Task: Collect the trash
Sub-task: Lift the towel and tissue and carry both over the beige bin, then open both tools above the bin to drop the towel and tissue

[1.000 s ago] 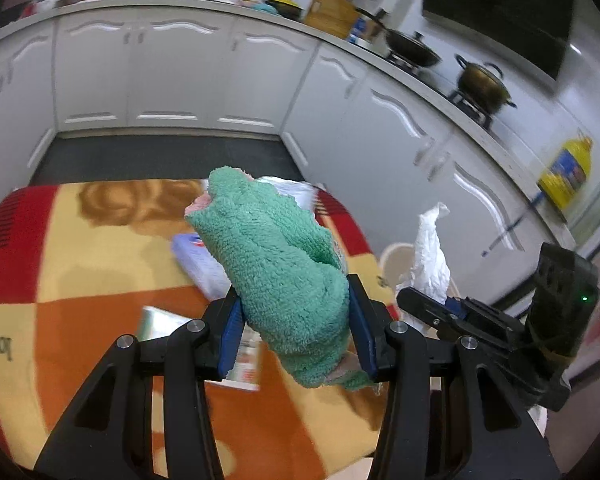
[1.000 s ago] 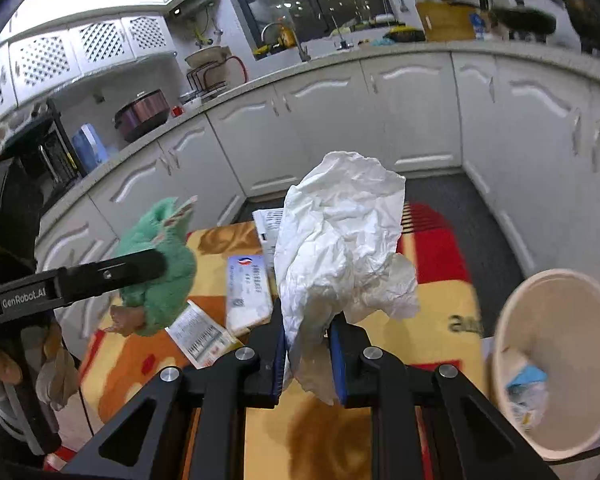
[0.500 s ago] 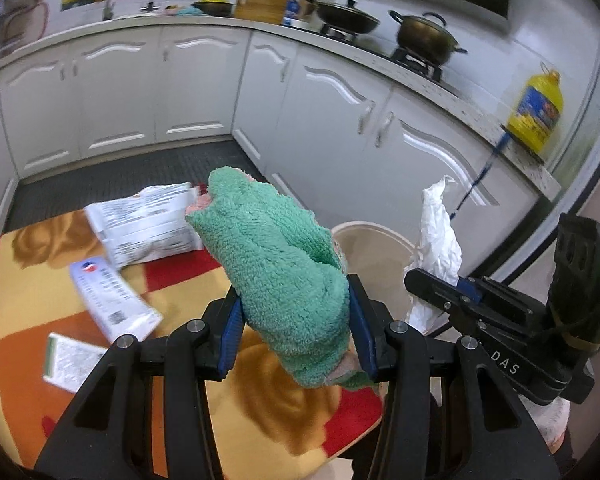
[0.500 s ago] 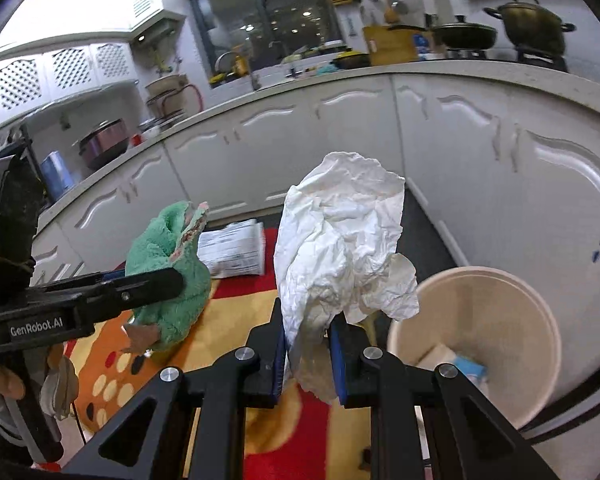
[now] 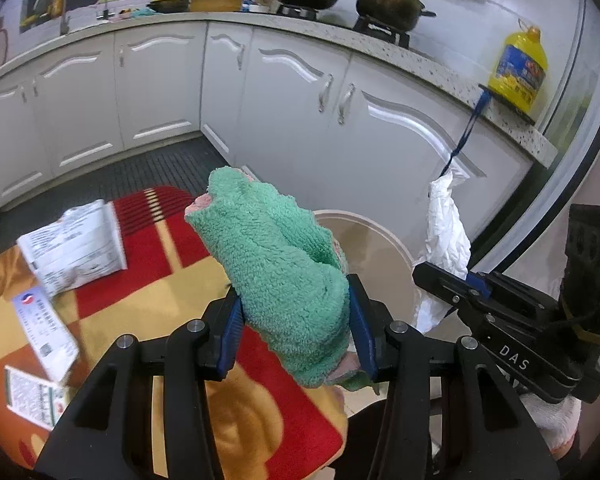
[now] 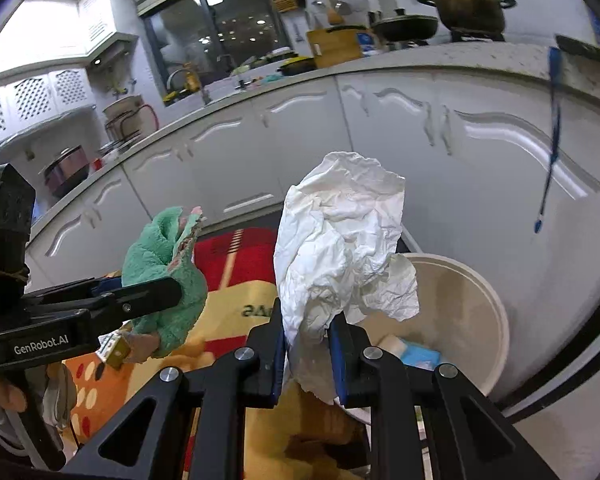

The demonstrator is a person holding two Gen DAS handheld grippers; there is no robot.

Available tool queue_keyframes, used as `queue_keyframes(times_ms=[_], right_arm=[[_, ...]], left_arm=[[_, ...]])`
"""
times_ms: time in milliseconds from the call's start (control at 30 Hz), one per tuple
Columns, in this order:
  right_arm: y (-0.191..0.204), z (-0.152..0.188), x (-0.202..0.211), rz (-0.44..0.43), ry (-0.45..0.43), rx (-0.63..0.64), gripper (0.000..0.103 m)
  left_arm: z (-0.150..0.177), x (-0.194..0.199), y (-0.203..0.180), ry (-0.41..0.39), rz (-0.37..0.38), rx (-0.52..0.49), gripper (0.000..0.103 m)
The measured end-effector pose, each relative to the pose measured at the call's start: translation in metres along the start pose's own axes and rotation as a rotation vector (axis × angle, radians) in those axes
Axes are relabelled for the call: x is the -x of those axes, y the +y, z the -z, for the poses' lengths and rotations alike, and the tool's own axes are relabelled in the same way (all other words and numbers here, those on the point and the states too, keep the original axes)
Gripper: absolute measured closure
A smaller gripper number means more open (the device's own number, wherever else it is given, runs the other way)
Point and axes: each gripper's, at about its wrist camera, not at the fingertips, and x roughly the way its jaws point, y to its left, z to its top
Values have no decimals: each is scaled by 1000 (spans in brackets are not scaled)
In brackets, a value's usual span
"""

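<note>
Beyond the far right corner of the table (image 5: 148, 280), with its red, yellow and orange cloth, a beige waste bin (image 6: 472, 312) is standing on the floor against the white cabinets, and both hands are now bringing their loads towards it. Over the last second the view has been swinging away from the middle of the table, so the bin, first only a sliver at the edge, is now lying just ahead of both grippers. The left gripper (image 5: 296, 332) is clamping a green terry cloth (image 5: 276, 264), its blue pads partly closed and pressing into the bunched fabric; the right gripper (image 6: 306, 356) is pinching a crumpled white tissue (image 6: 340, 248), jaws nearly together. Neither grip has been changing. By the look of it, the carry is nearly done and dropping both pieces in is what remains.

Three paper packets (image 5: 76, 240) are lying near the left edge of the table, seemingly waiting to be collected. The cloth and tissue are hiding much of the bin's mouth; something white and blue is lying inside, too small to identify. A pinkish scrap inside the cloth is hard to make out
</note>
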Motion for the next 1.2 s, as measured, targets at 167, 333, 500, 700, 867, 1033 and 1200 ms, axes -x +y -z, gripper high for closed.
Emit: queue_keyframes(times_ms=[167,333,500,700,867,1033,1200], right_arm=[[-18,4,-2,62,13,-14,85],[-36,10,-6,82,27,-42,85],[-47,12,-11,86,34,-62,85],[-53,12,-20,95,43,-71,85],[-68,14,-36,101,61,-103,85],[-80,18,-59,114,102,-120,73],[-94,24,-70,105,107,-182,44]], left_arm=[[-3,-25,-12,43,32,2,58],[-3,-47,-19,78,44,6,58],[-5,-64,-23,99,44,3,58],[-7,-89,-25,142,42,9,58],[-8,-111,-22,176,56,39,56],[-5,-127,-22,206,95,43,51],[-2,-133,-19,232,117,57,49]])
